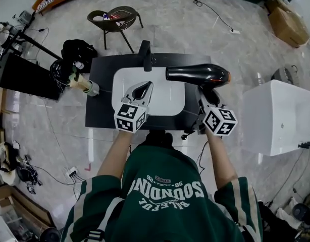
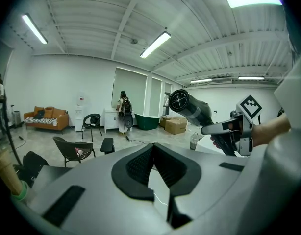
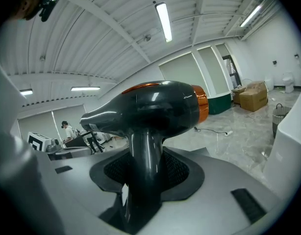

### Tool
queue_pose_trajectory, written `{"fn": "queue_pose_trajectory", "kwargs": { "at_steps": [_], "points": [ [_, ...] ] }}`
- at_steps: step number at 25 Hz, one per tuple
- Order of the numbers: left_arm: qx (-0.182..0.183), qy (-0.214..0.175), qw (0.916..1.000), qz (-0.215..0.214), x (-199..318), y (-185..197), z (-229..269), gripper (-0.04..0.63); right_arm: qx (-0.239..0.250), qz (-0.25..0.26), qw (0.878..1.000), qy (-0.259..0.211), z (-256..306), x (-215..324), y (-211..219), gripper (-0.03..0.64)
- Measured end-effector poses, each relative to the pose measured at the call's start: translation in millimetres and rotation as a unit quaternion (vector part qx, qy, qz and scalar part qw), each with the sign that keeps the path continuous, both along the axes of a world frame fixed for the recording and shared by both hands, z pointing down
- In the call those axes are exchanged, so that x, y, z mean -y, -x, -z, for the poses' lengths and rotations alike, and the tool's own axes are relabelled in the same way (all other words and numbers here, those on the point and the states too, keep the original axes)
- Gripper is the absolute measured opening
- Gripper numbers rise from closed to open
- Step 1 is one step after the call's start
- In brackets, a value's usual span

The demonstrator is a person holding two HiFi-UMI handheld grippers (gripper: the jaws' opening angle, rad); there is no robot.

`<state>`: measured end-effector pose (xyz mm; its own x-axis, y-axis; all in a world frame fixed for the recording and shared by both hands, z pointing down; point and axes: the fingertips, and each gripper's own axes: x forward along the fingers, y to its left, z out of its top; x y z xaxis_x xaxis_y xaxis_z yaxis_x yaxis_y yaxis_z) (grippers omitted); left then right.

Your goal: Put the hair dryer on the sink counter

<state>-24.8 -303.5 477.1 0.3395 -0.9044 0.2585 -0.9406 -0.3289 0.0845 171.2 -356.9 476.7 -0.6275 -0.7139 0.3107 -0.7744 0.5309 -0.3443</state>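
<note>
Roughly halfway, judging from the pictures; already gripping the hair dryer [image 1: 198, 75] in the right tongs [image 1: 206, 96], clamped on the black handle from both sides, with the barrel lying level across the top of the tongs; not yet setting it on the dark bench [image 1: 100, 87]; holding it in the air, apparently over the rear right edge of the white basin [image 1: 167, 102], nozzle end above that edge and orange-ringed end pointing away from the basin; touching neither basin nor bench, as far as the head view allows. Left to do: lowering it onto a bare stretch of bench beside the basin, loosening the grip, drawing the tongs clear.

Seen along the right tongs: gripped low on the handle, which rises straight up between the pads; no gap visible at either side.

As for the left tongs [image 1: 141, 91]: empty, closed tip to tip, hovering over the basin's left half, just in front of the faucet [image 1: 145, 54]; looking from there, finding the dryer up and to the right, well apart from those tips, round nozzle mouth turned toward them.
</note>
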Motion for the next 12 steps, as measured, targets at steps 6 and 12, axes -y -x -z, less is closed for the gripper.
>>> {"fn": "queue_pose_trajectory", "kwargs": {
  "at_steps": [6, 12],
  "points": [
    [-0.008, 0.002, 0.9999, -0.007, 26, 1, -5, 0.011, -0.011, -0.001, 1.0, 0.008, -9, 24, 5, 0.193],
    [-0.011, 0.01, 0.9998, -0.014, 48, 7, -13, 0.011, -0.016, -0.011, 1.0, 0.021, -24, 46, 12, 0.193]
  ]
}}
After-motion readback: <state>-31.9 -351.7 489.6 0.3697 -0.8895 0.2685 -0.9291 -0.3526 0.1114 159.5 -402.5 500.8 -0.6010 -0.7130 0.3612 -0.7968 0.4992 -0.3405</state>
